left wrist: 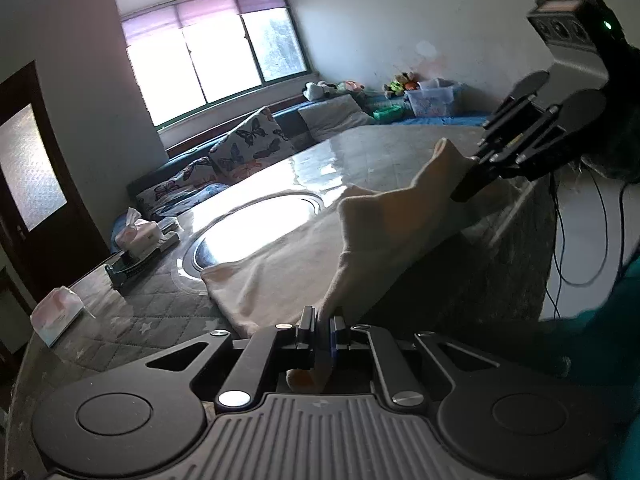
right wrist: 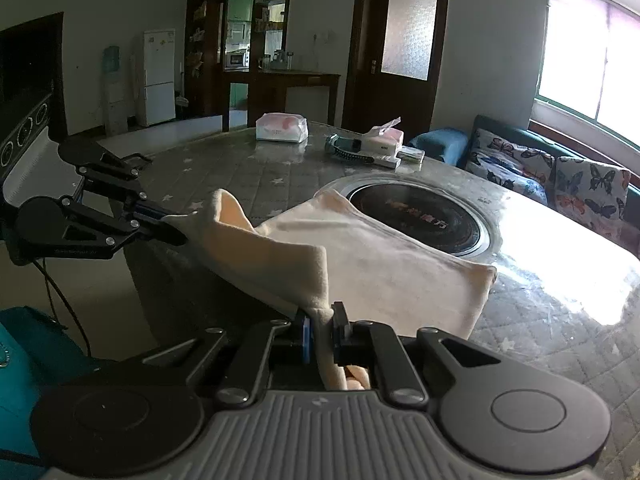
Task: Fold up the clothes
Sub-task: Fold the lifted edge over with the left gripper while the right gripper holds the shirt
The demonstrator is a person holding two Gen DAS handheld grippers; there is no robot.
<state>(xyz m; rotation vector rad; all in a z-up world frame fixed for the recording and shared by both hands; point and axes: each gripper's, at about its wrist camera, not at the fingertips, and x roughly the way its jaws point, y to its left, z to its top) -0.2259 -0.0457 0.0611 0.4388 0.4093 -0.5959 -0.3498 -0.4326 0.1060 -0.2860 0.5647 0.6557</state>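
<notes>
My left gripper (left wrist: 323, 326) and right gripper (right wrist: 320, 322) each pinch a corner of the cream cloth (right wrist: 376, 264), lifted beside the table's (right wrist: 240, 176) round cooktop (right wrist: 424, 216); tissue packs (right wrist: 282, 127) beyond it, sofa (right wrist: 560, 176) under the window (left wrist: 216, 52).

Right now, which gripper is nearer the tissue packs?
Left. The left gripper holds the cloth on the side toward the tissue packs; the right gripper grips its far corner, farther away.

Orange characters printed across the dark round cooktop (right wrist: 416, 216) set into the desk (right wrist: 224, 168), too blurred to read. Faint small lettering along the left gripper (right wrist: 172, 224) arm, likewise illegible.
</notes>
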